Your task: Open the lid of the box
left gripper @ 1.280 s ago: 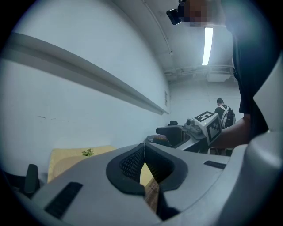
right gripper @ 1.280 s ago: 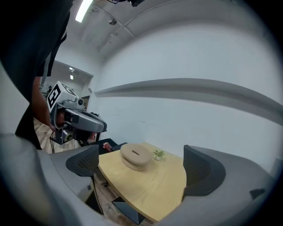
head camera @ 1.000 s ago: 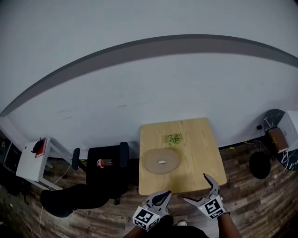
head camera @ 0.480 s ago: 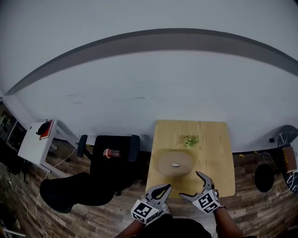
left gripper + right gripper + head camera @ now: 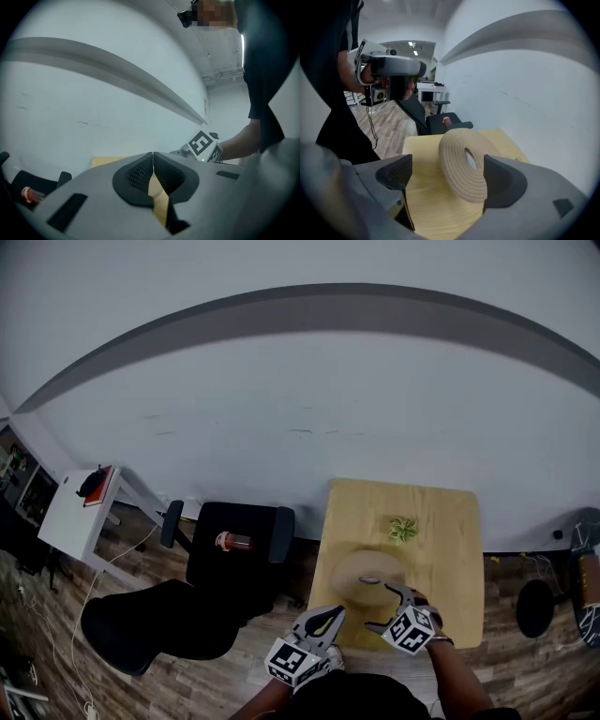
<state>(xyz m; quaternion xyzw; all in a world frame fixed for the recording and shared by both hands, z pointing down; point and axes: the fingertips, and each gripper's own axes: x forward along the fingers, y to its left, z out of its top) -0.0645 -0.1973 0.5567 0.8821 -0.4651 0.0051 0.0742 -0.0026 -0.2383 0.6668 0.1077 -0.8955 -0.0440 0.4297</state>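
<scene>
A round woven box with a flat coiled lid point(image 5: 367, 576) sits on the near part of a light wooden table point(image 5: 441, 512); a small pale handle point(image 5: 471, 159) lies at the lid's middle. My right gripper point(image 5: 377, 606) hangs tilted down over the box's near edge. Its jaws have just been closing but are still open, with the lid point(image 5: 461, 164) in the gap ahead and the pads point(image 5: 401, 171) clear of it. My left gripper point(image 5: 330, 615) is held level off the table's near left corner, shut and empty point(image 5: 153, 154).
A small green plant point(image 5: 404, 528) lies on the table behind the box. A black office chair point(image 5: 234, 545) with a bottle point(image 5: 232, 541) on its seat stands to the table's left. A white side table point(image 5: 80, 512) is far left. A wall runs behind.
Both grippers have moved forward to the table. The right one has dropped and tilted down over the box's near edge, and its jaws are narrower.
</scene>
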